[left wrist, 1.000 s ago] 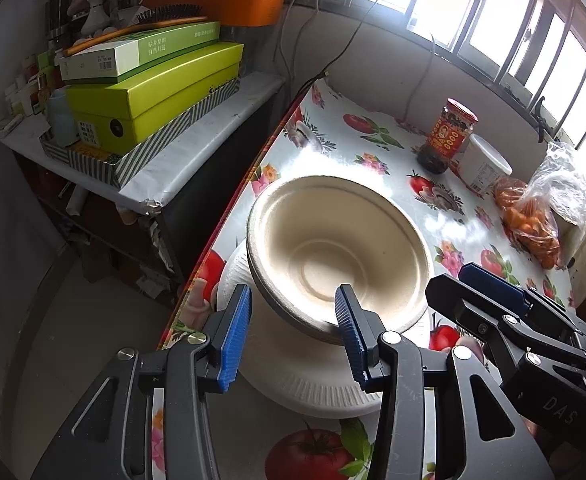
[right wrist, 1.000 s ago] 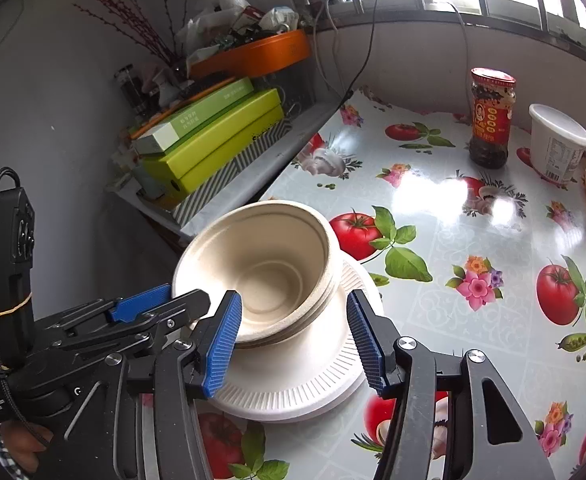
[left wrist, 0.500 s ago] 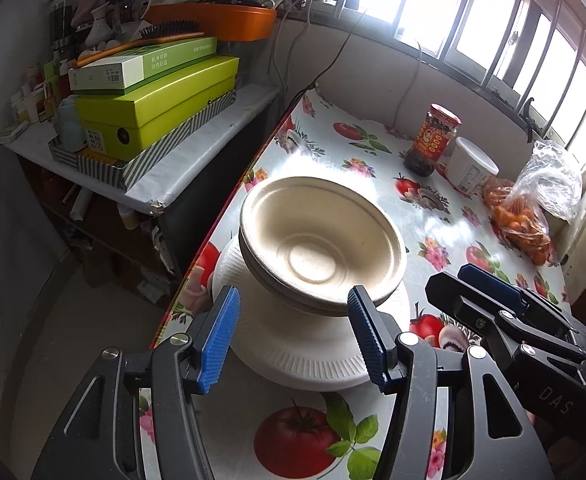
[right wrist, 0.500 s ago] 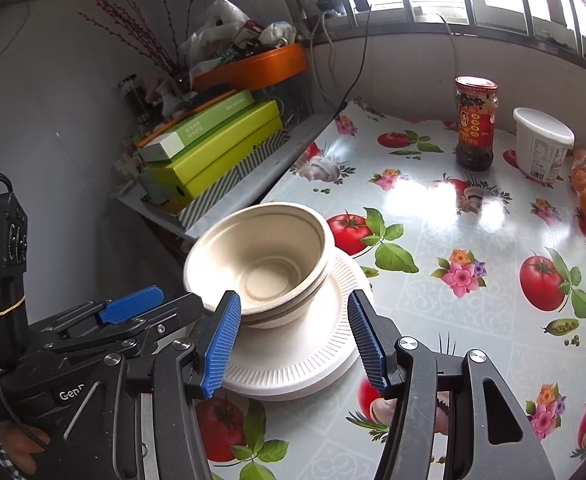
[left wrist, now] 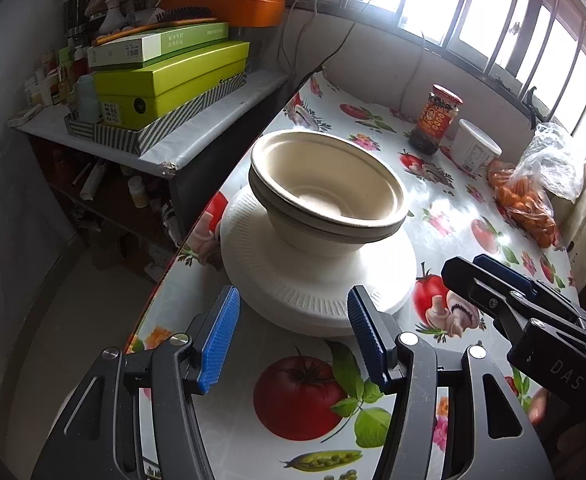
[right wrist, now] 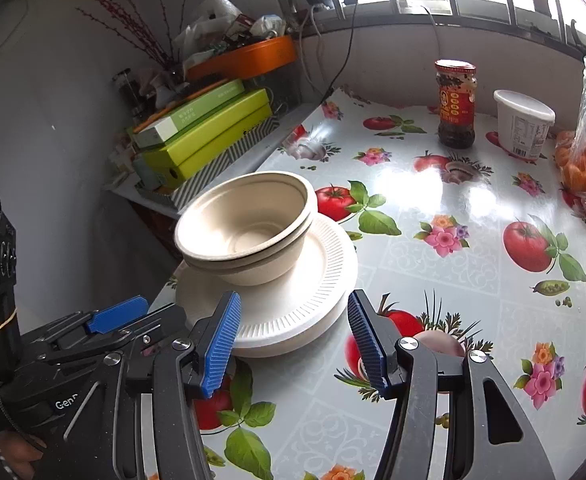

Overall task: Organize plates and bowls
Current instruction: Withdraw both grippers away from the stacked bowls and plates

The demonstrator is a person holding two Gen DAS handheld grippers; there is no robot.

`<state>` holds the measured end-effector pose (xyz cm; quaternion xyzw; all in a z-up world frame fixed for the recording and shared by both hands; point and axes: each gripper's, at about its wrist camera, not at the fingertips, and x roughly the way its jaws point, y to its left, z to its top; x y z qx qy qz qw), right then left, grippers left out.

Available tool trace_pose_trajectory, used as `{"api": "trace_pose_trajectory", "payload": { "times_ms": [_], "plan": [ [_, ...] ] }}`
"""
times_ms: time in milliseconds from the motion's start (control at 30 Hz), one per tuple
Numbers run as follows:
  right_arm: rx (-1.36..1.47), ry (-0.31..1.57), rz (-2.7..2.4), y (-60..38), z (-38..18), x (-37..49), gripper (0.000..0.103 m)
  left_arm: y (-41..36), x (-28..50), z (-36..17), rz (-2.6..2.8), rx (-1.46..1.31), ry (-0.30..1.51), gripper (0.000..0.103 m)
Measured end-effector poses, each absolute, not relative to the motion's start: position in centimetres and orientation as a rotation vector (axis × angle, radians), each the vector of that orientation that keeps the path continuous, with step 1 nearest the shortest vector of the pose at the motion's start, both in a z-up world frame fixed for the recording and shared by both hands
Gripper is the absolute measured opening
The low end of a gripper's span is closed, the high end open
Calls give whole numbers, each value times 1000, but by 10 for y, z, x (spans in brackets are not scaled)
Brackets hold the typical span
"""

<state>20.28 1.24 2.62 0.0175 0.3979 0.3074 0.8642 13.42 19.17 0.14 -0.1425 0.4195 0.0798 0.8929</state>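
Observation:
Two nested beige bowls (left wrist: 325, 192) (right wrist: 245, 224) stand upright on a stack of white ribbed plates (left wrist: 313, 292) (right wrist: 305, 292), close to the table's left edge. My left gripper (left wrist: 293, 312) is open just short of the plates' near rim, and its blue pads touch nothing. My right gripper (right wrist: 293, 316) is open too, also on the near side of the stack and apart from it. Each wrist view catches the other gripper at its side: the right gripper (left wrist: 477, 272), the left gripper (right wrist: 141, 316).
The table (left wrist: 433, 208) has a glossy tomato-print cloth. At its far side stand a red-labelled jar (left wrist: 435, 118), a white tub (left wrist: 473, 150) and a bag of oranges (left wrist: 533, 196). Left of the table a lower shelf carries green boxes (left wrist: 165, 76) and clutter.
The left jaws have widened from around the bowls' near rim. Both grippers have drawn back from the stack, which now sits farther ahead in both views.

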Motion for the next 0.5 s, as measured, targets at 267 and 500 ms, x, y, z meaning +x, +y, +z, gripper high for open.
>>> {"api": "trace_pose_trajectory", "payload": {
  "times_ms": [267,500],
  "plan": [
    [-10,873,613,9,6,196,56,184,122,-24,198,-285,910,57],
    [-63,897,597,10,-11,189,56,178,115,-39,227,-264,927,57]
  ]
}}
